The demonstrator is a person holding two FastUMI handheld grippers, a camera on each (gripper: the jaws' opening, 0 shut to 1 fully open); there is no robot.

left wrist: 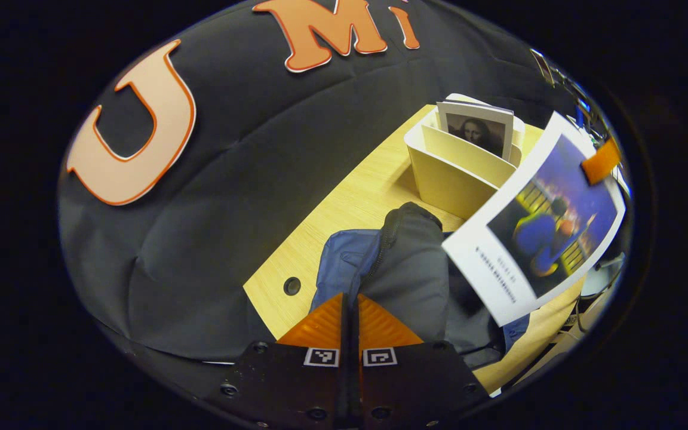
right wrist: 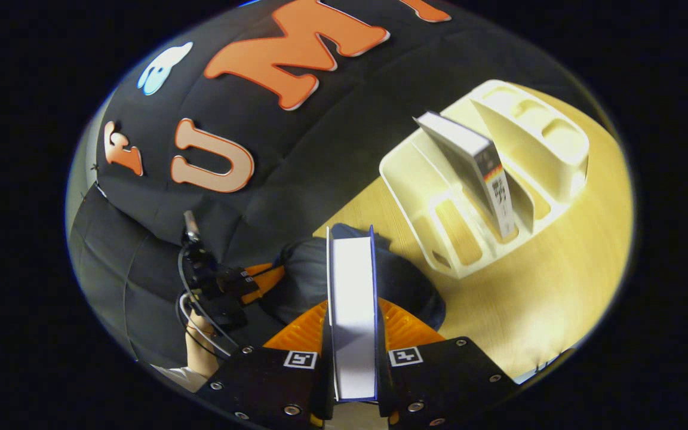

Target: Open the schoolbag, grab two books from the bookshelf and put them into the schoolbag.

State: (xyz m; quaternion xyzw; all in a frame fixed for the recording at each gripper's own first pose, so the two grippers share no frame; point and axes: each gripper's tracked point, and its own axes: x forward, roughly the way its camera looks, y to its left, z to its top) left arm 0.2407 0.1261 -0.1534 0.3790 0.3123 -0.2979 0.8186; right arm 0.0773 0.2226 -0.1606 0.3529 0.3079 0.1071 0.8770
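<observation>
A book [right wrist: 353, 310] was pinched by the right gripper [right wrist: 353, 334] above the schoolbag [left wrist: 407, 269], held by the closed left gripper [left wrist: 350, 322]; a snag on its rim was judged possible.

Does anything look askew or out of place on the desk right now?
One thing: the grey-spined book left in the cream plastic bookshelf leans tilted against a divider rather than standing upright. Nothing spilled or damaged.

A light wooden table [left wrist: 344, 209] runs from the lower middle to the upper right of the left gripper view, and it has a round dark hole [left wrist: 291, 286] near its lower left corner. In the right gripper view the same table [right wrist: 547, 292] takes the right side of the frame. Some cables [left wrist: 583, 322], blurred, lie at the lower right edge of the left gripper view.
</observation>
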